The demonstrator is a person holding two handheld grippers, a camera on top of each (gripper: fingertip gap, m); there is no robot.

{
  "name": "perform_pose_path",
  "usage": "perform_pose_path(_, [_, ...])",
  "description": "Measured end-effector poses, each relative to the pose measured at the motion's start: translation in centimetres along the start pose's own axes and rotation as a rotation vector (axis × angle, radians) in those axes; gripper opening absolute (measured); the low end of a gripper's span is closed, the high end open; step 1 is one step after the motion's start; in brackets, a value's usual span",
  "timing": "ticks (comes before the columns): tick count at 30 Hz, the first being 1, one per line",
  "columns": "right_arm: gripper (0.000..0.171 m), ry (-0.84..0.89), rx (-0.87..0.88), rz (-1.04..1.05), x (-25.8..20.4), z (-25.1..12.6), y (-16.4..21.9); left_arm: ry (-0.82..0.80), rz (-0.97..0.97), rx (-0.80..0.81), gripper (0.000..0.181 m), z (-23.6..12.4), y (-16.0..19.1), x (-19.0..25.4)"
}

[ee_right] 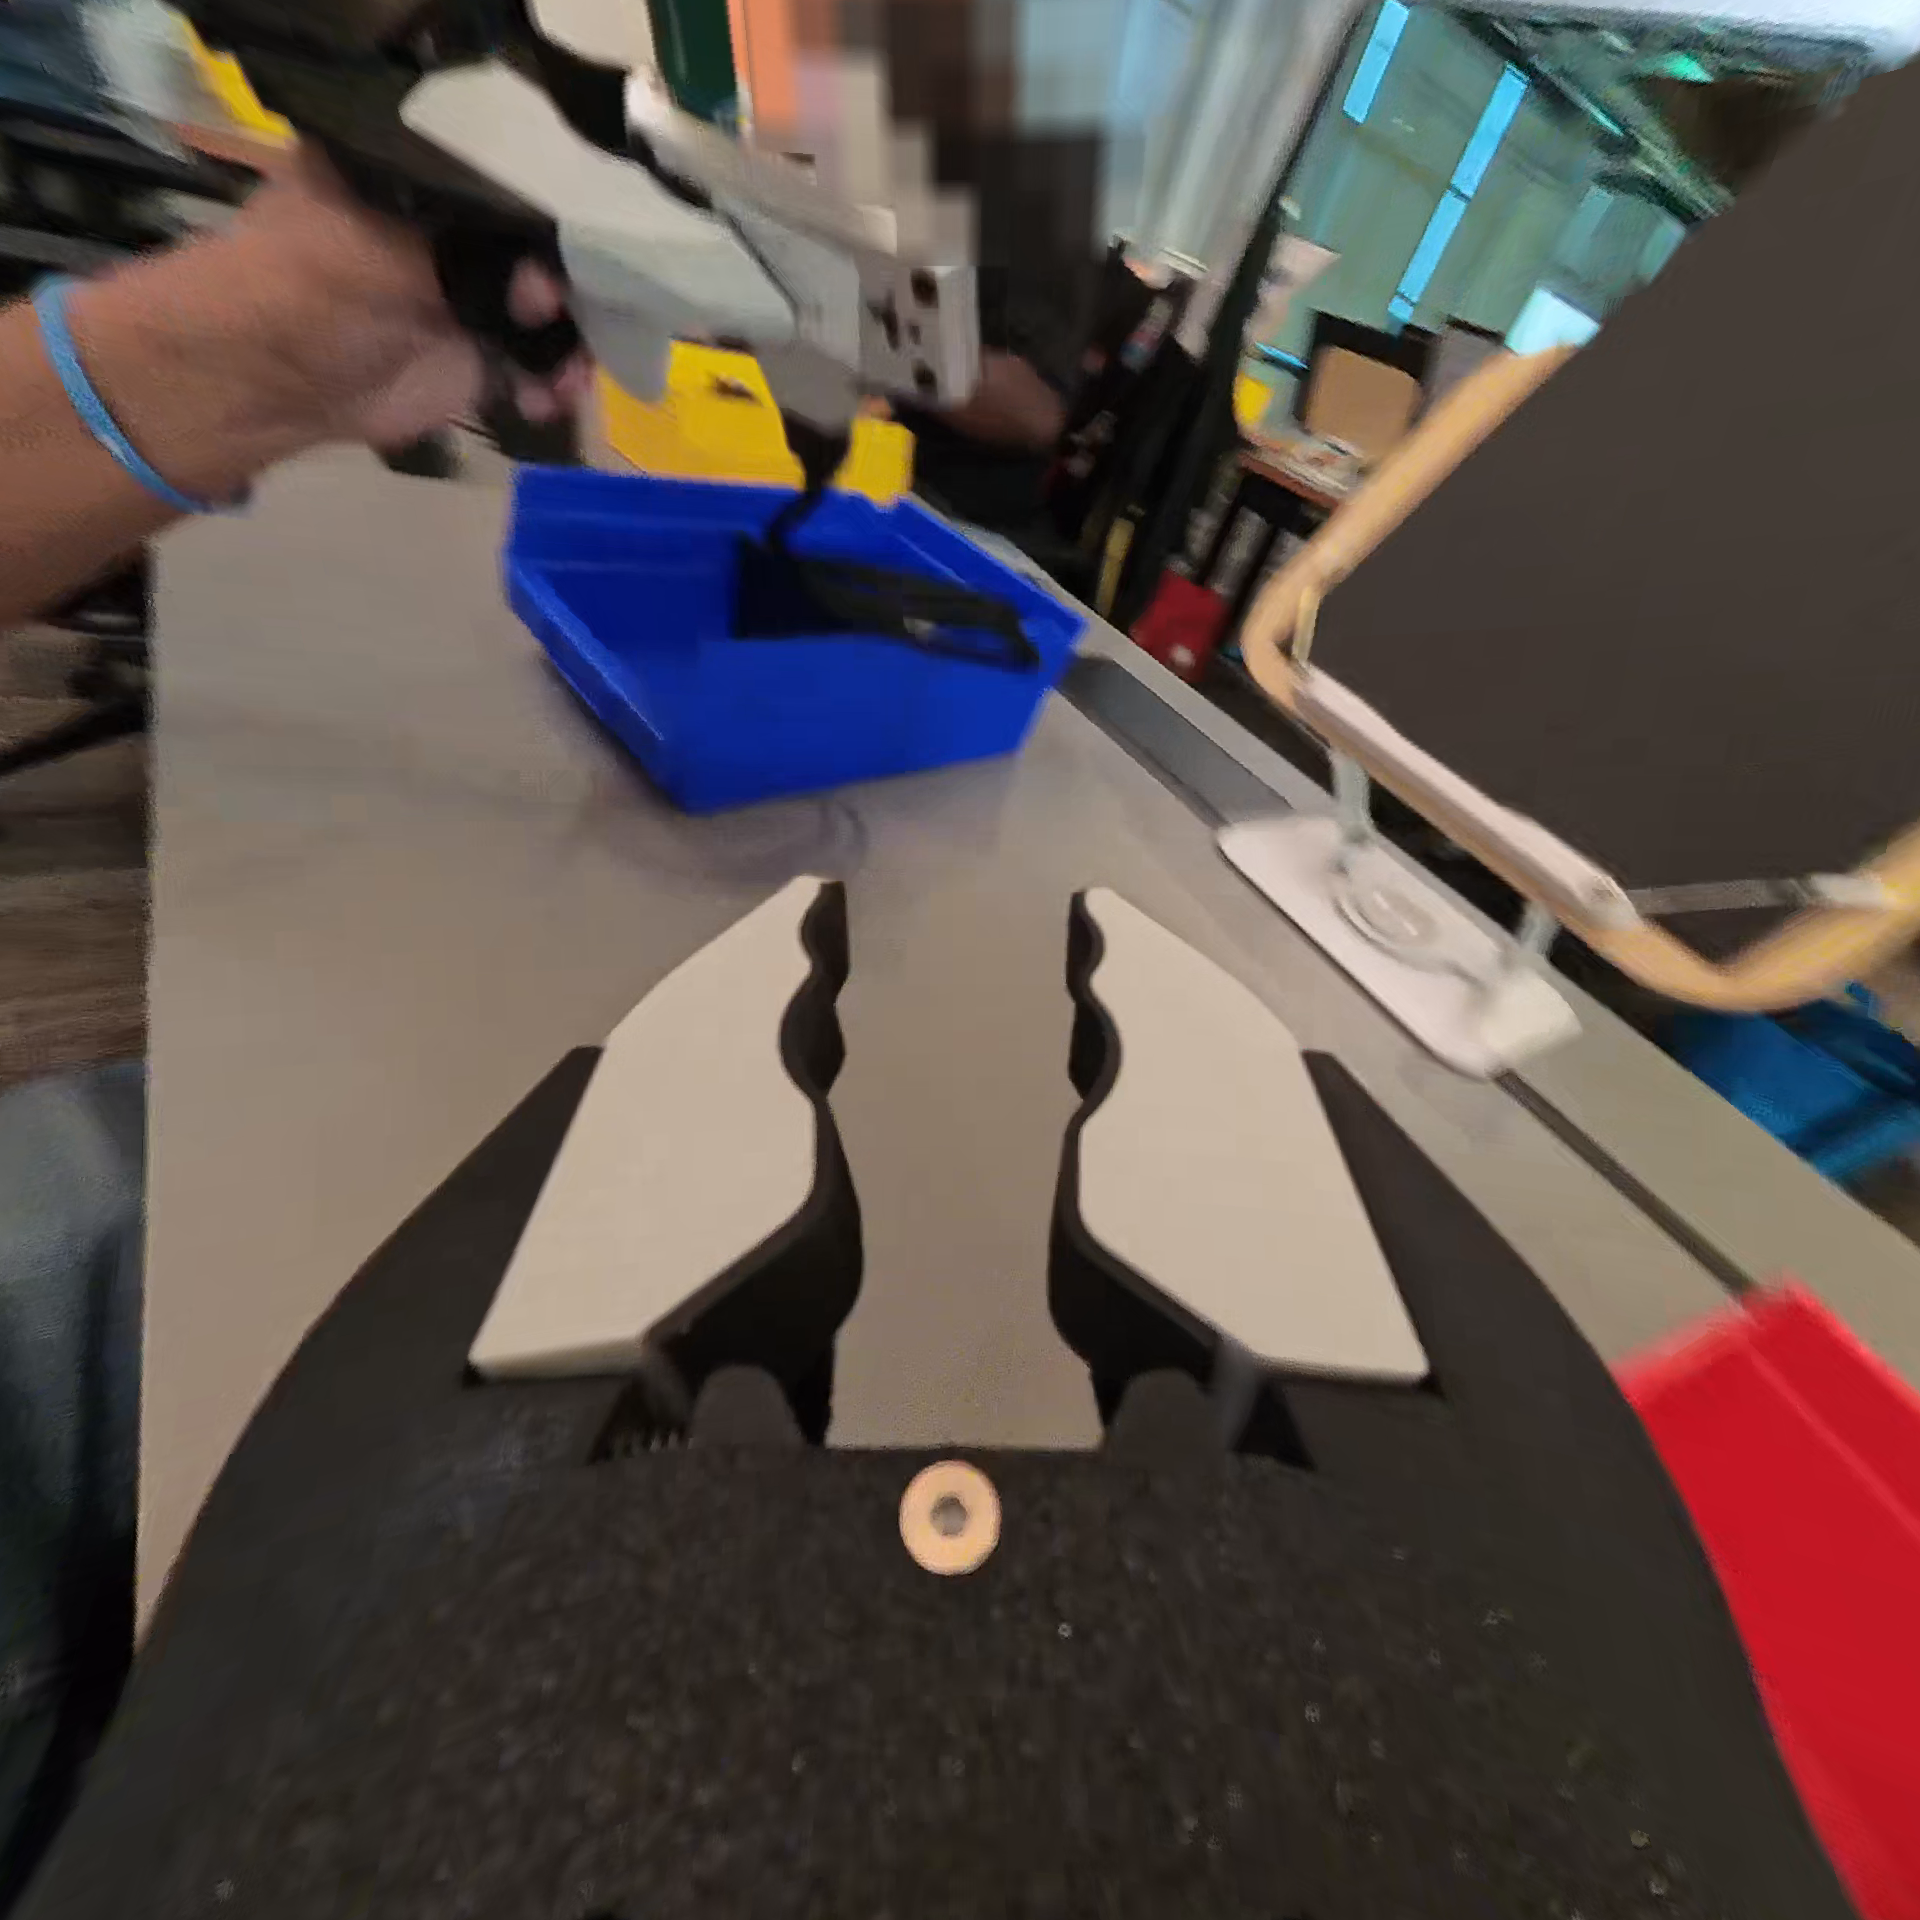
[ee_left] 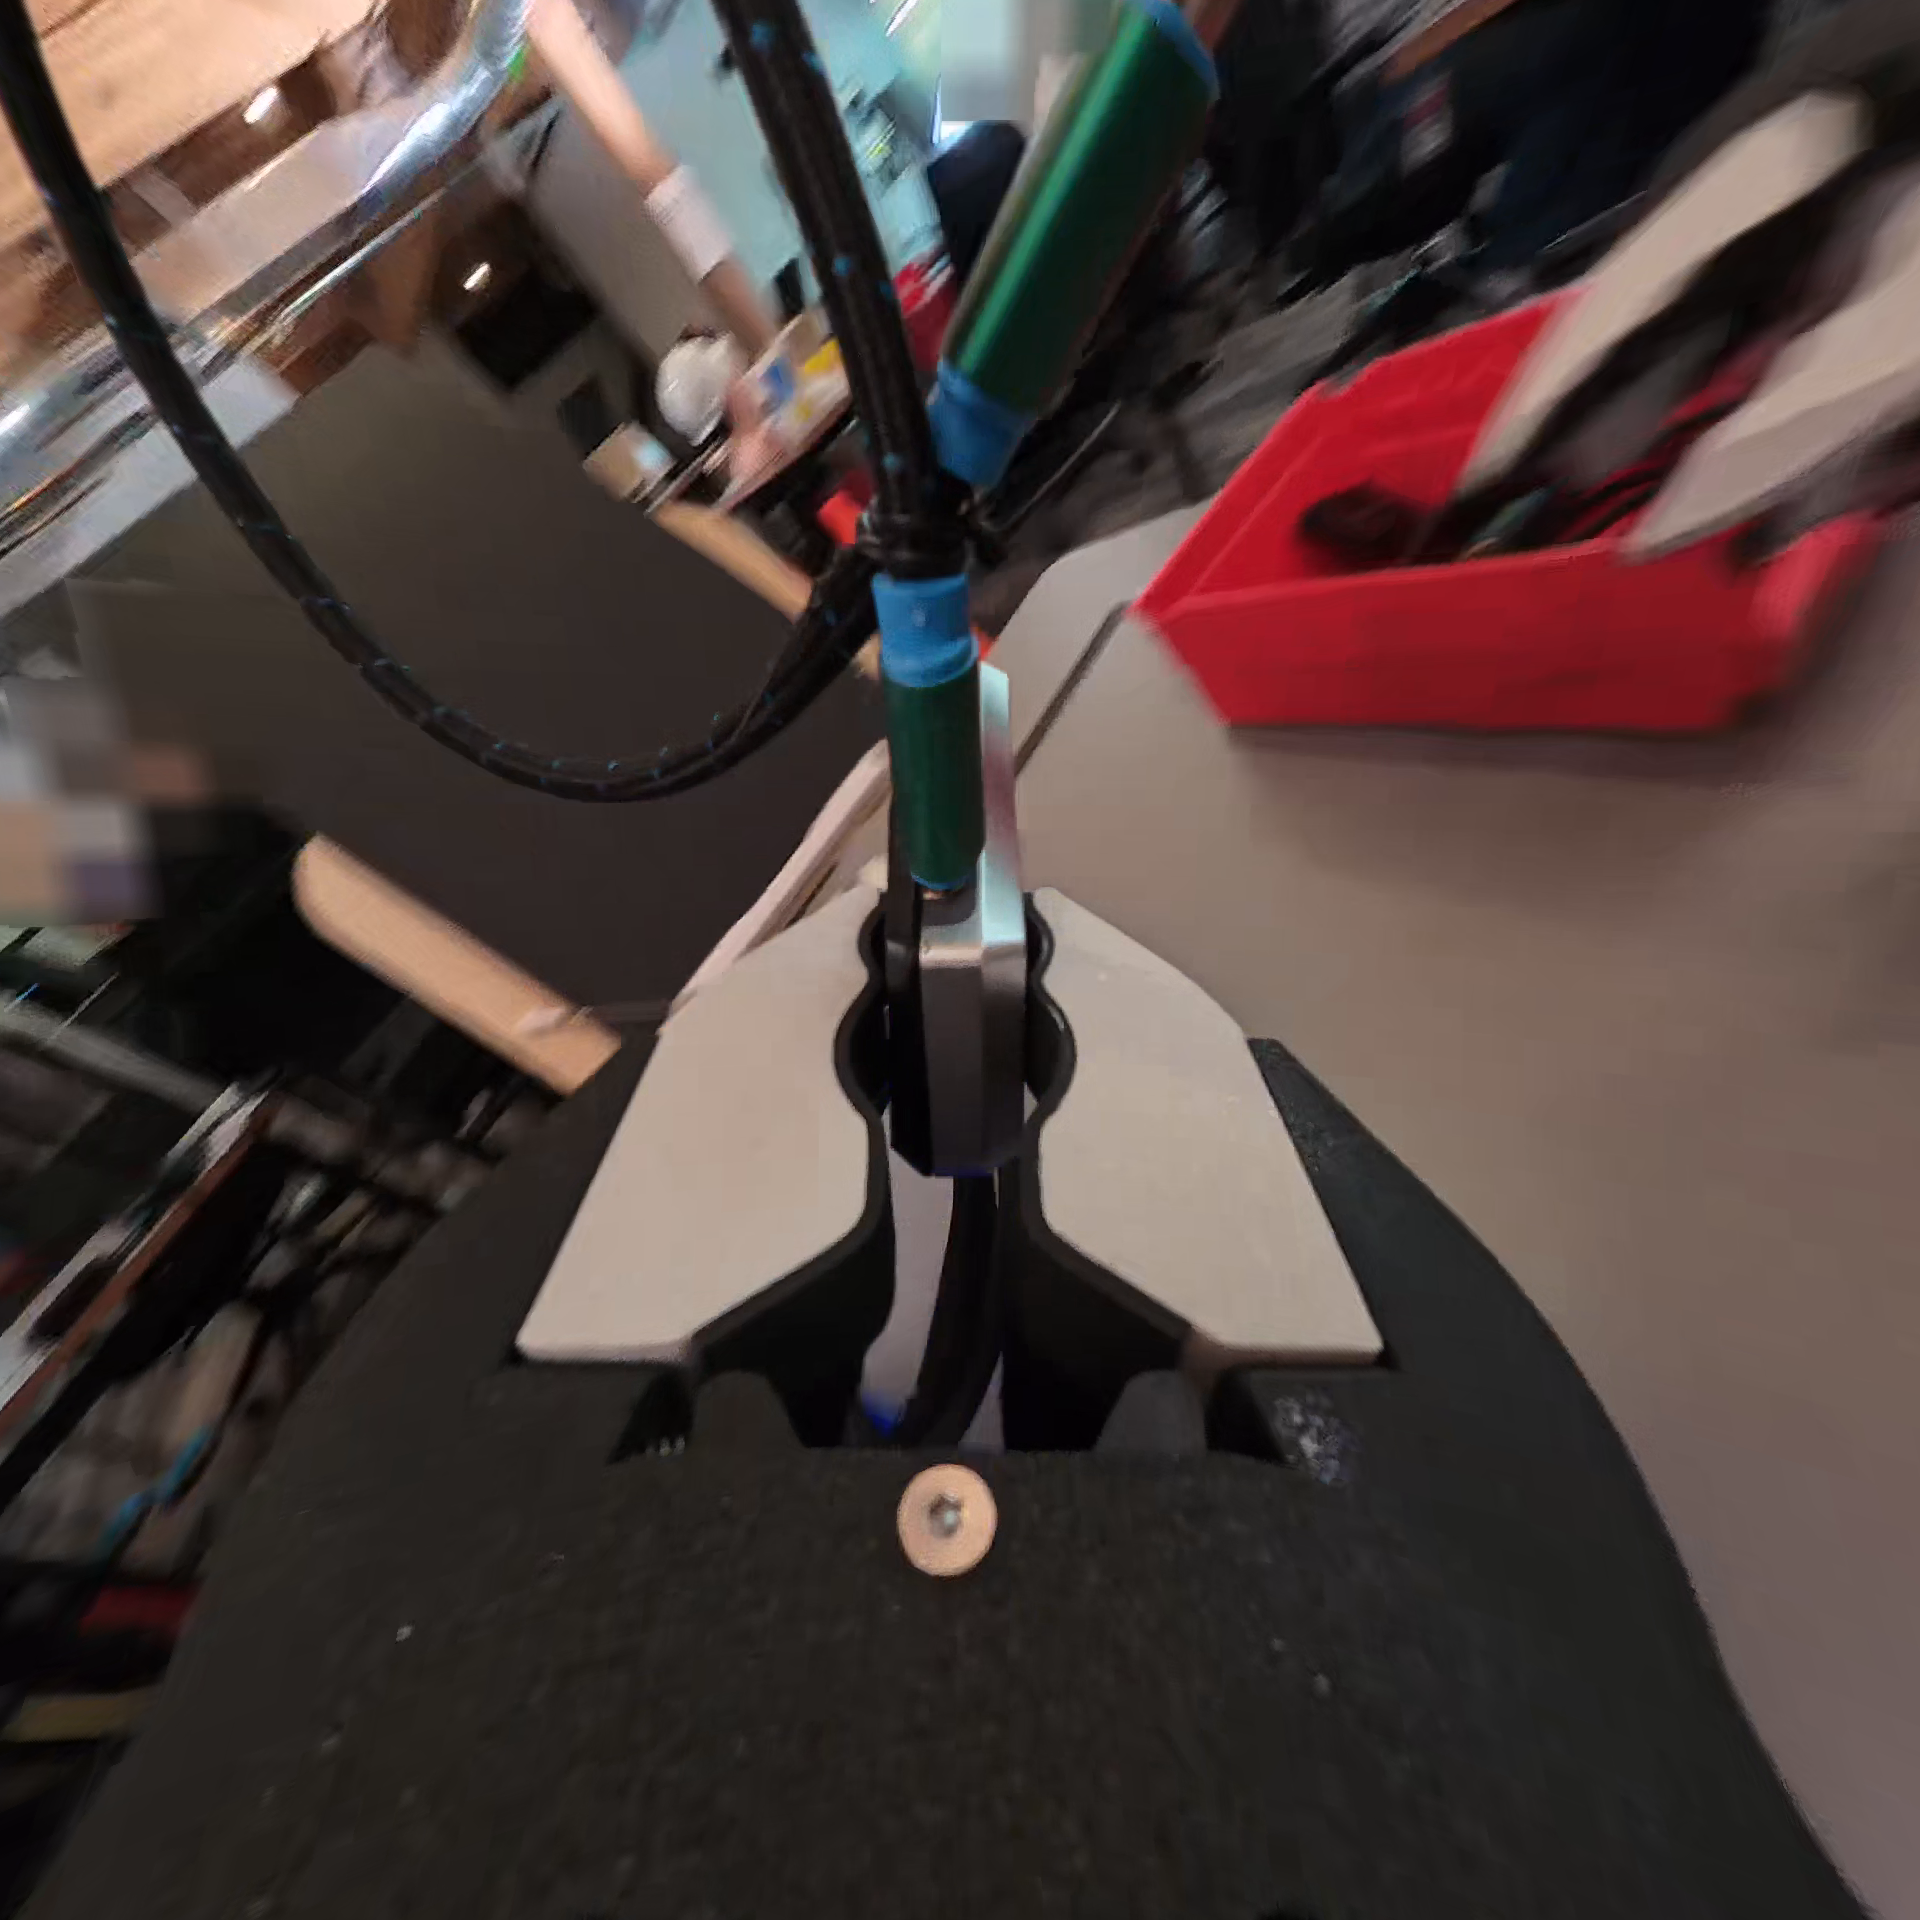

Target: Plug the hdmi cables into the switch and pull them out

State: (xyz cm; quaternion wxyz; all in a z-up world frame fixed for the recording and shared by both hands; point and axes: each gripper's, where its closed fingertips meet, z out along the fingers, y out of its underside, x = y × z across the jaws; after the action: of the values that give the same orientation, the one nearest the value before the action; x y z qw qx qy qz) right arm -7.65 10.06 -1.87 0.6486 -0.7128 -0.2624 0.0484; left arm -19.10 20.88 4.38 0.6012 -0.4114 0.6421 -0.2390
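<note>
Grey metal shows between the left tongs (ee_left: 956, 997): they are clamped on the HDMI switch (ee_left: 961, 1049), a slim silver box held edge-on and lifted clear of the table (ee_left: 1455, 1039). One green plug with blue tape (ee_left: 928, 769) sits in the switch's far edge, its braided black cable (ee_left: 260, 540) looping up and away to the left. A second green plug (ee_left: 1070, 239) hangs free above, blurred, apart from the switch. A red bin (ee_left: 1455, 644) stands on the table to the right, with the right tongs (ee_left: 1662, 416) blurred in front of it.

In the right wrist view the right tongs (ee_right: 956, 1039) stand apart with nothing between them, over bare table (ee_right: 416, 831). Ahead sits a blue bin (ee_right: 790, 665) holding a dark cable, a yellow bin (ee_right: 717, 416) behind it. Up left, a hand (ee_right: 260, 353) holds the left tongs (ee_right: 883, 322), which carry the switch (ee_right: 925, 332) above the blue bin. A corner of the red bin (ee_right: 1787, 1507) shows at lower right.
</note>
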Motion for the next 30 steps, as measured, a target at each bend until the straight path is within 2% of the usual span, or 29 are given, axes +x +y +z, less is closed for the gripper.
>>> perform_pose_path(3, [0.049,-0.172,0.066,-0.061,-1.9,3.6,-2.6,0.156,-0.006,0.079,0.021,0.3,-2.9,5.2])
perform_pose_path(7, [0.038,-0.371,0.145,-0.081,-5.0,4.5,-5.1,0.265,-0.051,0.148,0.021,0.2,-4.6,8.8])
perform_pose_path(8, [0.028,-0.359,0.151,-0.095,-5.0,4.5,-5.3,0.281,-0.069,0.160,0.021,0.2,-4.8,9.2])
perform_pose_path(10, [0.027,-0.375,0.173,-0.103,-5.3,4.0,-5.3,0.306,-0.099,0.190,0.021,0.0,-4.9,9.6])
perform_pose_path(15, [0.025,-0.405,0.094,-0.121,-5.9,3.1,-4.0,0.343,-0.107,0.207,0.021,0.3,-5.0,10.9])
perform_pose_path(20, [0.024,-0.386,0.086,-0.176,-6.0,2.6,-3.8,0.359,-0.090,0.143,0.022,1.3,-4.8,11.8])
perform_pose_path(28, [0.026,-0.411,0.034,-0.121,-5.4,3.2,-2.5,0.252,0.031,0.081,0.023,2.6,-3.7,11.8])
perform_pose_path(30, [0.027,-0.330,-0.024,-0.119,-3.3,3.0,-1.7,0.186,0.076,0.051,0.023,3.3,-3.0,10.8])
